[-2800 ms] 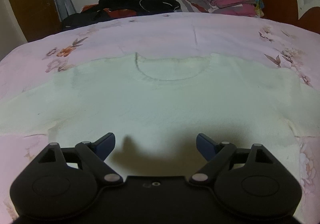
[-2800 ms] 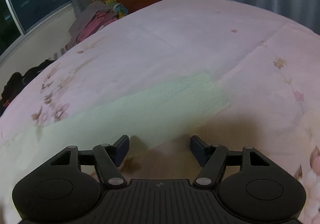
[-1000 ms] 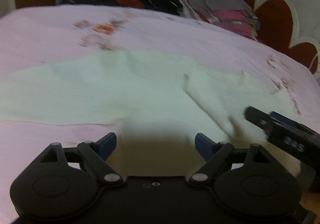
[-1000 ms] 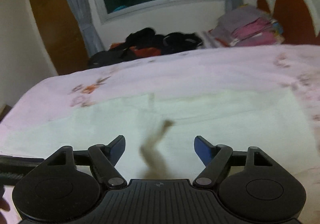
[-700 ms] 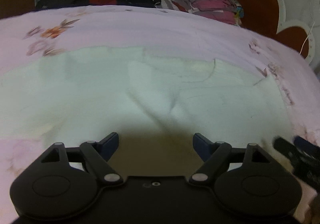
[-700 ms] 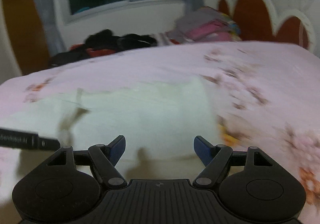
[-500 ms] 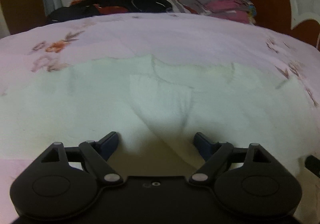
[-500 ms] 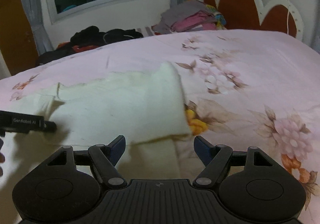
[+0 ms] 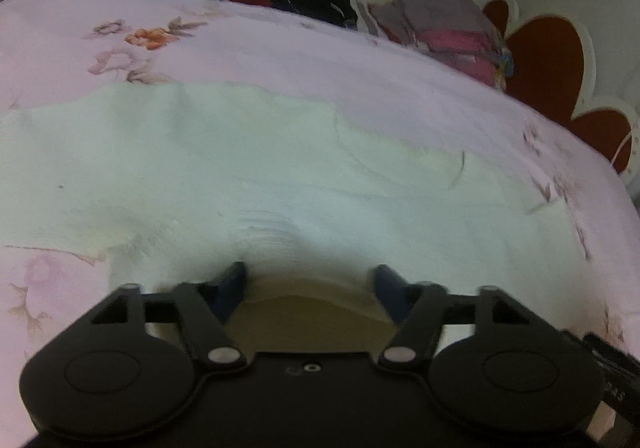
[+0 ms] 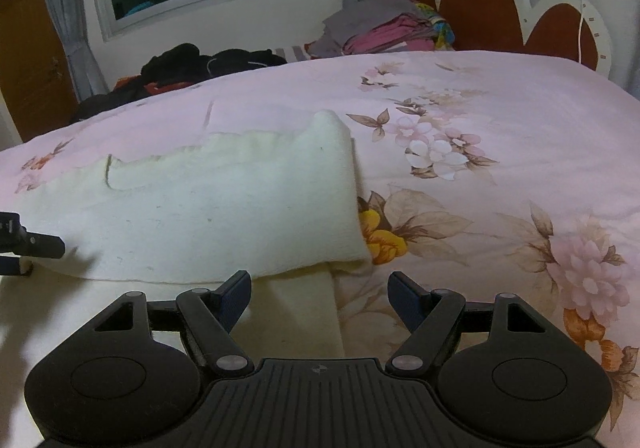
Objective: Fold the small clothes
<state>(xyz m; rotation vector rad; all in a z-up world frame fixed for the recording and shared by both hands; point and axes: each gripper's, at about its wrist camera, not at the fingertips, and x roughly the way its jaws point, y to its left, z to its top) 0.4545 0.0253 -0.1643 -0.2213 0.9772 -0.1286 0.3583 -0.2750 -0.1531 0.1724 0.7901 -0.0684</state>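
A cream knit sweater (image 9: 248,168) lies on the pink floral bedspread (image 9: 280,60). Its right sleeve is folded in over the body, as the right wrist view (image 10: 224,204) shows. My left gripper (image 9: 310,282) is open and empty, low over the sweater's near hem, where the folded sleeve's ribbed cuff (image 9: 260,236) lies. My right gripper (image 10: 320,290) is open and empty, just above the sweater's lower right corner. The left gripper's fingers (image 10: 32,242) show at the left edge of the right wrist view.
Folded pink and grey clothes (image 10: 384,32) are stacked at the bed's far side by the red and white headboard (image 10: 504,4). A heap of dark clothes (image 10: 192,60) lies under the window. Bare bedspread (image 10: 500,176) lies to the sweater's right.
The right sleeve has been carried across and laid over the sweater's body. Both grippers have moved back to the near hem. My left gripper has turned left and dropped lower.
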